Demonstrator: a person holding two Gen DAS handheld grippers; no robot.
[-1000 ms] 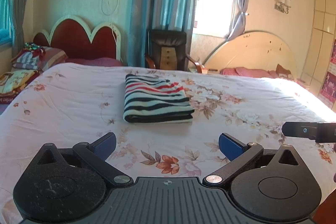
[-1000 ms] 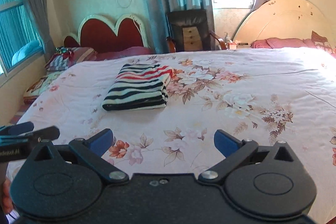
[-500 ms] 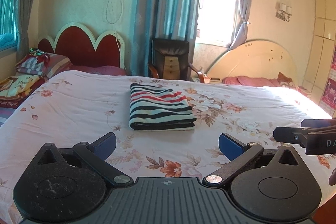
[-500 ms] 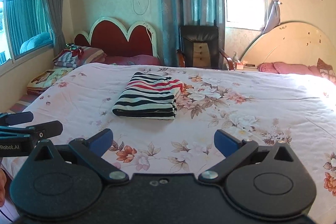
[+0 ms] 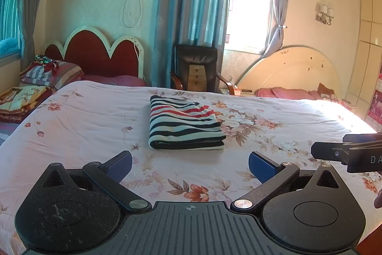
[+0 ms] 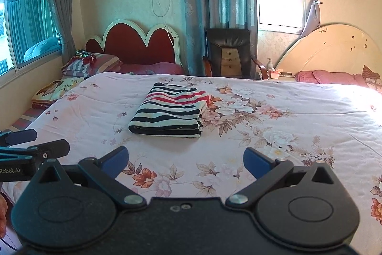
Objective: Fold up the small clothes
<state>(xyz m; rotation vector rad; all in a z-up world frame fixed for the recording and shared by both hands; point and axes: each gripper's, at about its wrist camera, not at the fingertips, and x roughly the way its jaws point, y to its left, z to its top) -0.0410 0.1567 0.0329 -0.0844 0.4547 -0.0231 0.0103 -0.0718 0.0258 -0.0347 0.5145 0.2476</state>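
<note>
A striped garment (image 5: 183, 124), black, white and red, lies folded into a neat rectangle on the floral bedspread (image 5: 83, 121); it also shows in the right wrist view (image 6: 169, 111). My left gripper (image 5: 190, 165) is open and empty, held above the near part of the bed, short of the garment. My right gripper (image 6: 185, 163) is open and empty too, beside it on the right. Each gripper shows at the edge of the other's view, the right one (image 5: 348, 154) and the left one (image 6: 33, 152).
A red scalloped headboard (image 5: 98, 54) and pillows (image 5: 47, 73) stand at the far left. A black chair (image 5: 195, 68) stands by the curtains. A cream headboard (image 5: 291, 71) with pink bedding is at the far right. Windows lie behind and at left.
Both grippers have pulled back and tilted up from the bed, so the folded garment sits farther off and more of the room shows. Both stay open.
</note>
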